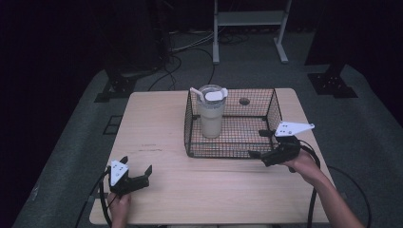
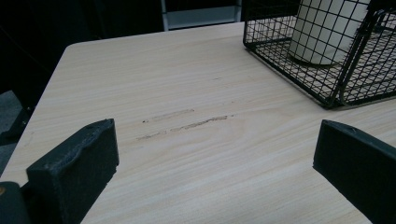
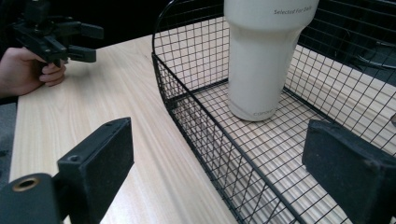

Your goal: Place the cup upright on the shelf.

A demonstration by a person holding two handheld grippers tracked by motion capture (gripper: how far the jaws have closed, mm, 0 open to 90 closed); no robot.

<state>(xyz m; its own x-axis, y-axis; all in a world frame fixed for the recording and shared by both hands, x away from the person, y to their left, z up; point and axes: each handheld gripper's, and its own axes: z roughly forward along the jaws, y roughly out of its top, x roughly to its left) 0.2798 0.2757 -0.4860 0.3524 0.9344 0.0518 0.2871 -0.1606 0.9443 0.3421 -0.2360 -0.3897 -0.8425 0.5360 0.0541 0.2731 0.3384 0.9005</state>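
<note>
Nearest to us, we hold two grippers, one in each hand, over a single light wooden table. The left gripper sits near the table's front left corner, its two fingers spread wide with nothing between them. Just ahead of those fingers, we see a few faint scuff marks on the bare wood.

The right gripper sits at the right side of the table, its two fingers also spread wide and holding nothing. One finger stands outside the front right corner of the basket and the other reaches over its rim, so the wire edge runs between them. We cannot tell whether either finger touches the wire.

Beyond the right fingers we count one black wire basket, standing on the table. Inside it, one cream tumbler stands upright at the left end, well apart from the right fingers and farther still from the left ones. It carries one lid and one straw.

Farther off, past the table's far edge, we see one white metal frame and loose cables on the grey floor.
</note>
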